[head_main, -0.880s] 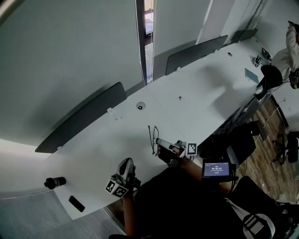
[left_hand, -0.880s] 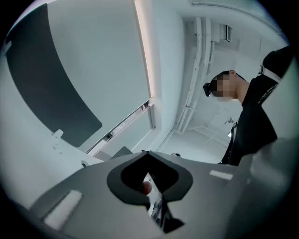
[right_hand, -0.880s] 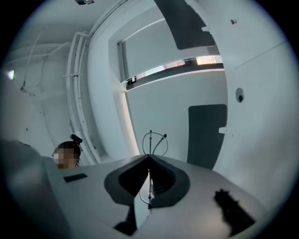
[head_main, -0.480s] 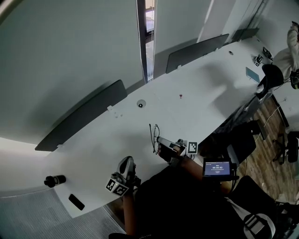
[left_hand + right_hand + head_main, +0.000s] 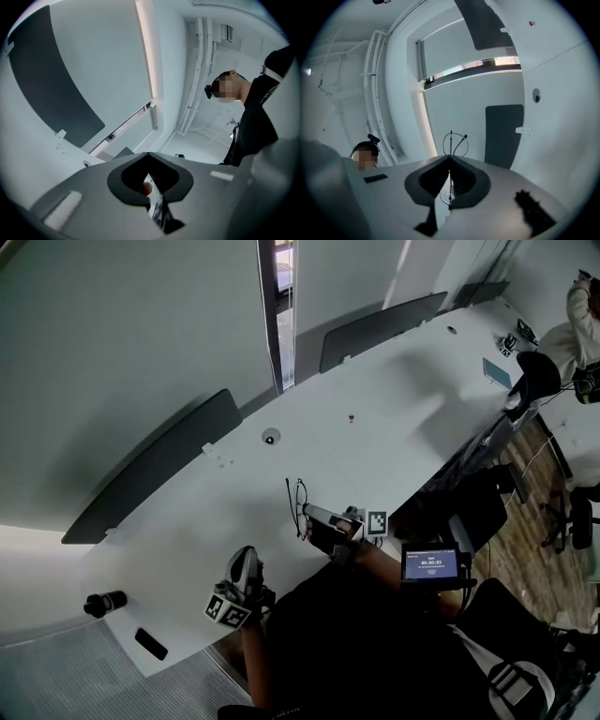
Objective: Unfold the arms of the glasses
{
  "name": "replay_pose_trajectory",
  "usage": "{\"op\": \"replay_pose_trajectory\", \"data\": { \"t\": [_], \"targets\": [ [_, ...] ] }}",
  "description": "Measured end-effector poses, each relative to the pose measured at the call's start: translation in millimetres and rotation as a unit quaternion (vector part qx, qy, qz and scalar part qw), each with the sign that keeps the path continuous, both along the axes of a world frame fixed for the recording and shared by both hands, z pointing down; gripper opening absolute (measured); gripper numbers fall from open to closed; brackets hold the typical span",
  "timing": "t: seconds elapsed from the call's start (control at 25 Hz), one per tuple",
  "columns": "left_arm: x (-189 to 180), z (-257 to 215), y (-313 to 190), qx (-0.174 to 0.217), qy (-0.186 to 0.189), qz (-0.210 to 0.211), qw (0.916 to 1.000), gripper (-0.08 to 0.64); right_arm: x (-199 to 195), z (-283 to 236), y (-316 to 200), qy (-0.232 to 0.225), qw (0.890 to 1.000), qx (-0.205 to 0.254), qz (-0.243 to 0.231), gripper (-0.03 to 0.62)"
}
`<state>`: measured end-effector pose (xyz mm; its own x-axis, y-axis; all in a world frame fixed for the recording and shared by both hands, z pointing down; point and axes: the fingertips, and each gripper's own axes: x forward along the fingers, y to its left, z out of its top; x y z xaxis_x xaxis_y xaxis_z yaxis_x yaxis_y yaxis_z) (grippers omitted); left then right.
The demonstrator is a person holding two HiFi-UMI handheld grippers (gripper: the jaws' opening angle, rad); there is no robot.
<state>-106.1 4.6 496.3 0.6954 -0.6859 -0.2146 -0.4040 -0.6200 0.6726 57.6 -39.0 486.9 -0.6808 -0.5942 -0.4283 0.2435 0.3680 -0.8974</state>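
The thin black wire-framed glasses (image 5: 298, 506) were at the near side of the long white table (image 5: 403, 418), their wire pinched between the jaws of the right gripper (image 5: 317, 519), which was tilted upward. Unfolding seemed barely begun. Next, the left gripper (image 5: 244, 570), pressed together, empty and low by the table edge, would need to open and catch an arm.

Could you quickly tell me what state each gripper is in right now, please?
Left gripper: closed, jaw tips together, holding nothing.
Right gripper: closed on the glasses, gripping the thin frame.
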Motion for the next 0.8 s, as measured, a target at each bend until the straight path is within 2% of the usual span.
{"op": "replay_pose_trajectory", "data": {
  "t": [0.64,0.8],
  "targets": [
    [-0.5,5.0,1.0,-0.003,-0.002,0.001,1.0,0.006,-5.1,-1.4,1.7,0.003,1.0,0.005,-0.006,0.009],
    [4.4,4.7,4.5,0.014,-0.027,0.0,0.9995,0.006,-7.1,-3.1,3.6,-0.003,1.0,-0.003,-0.008,0.009]
  ]
}}
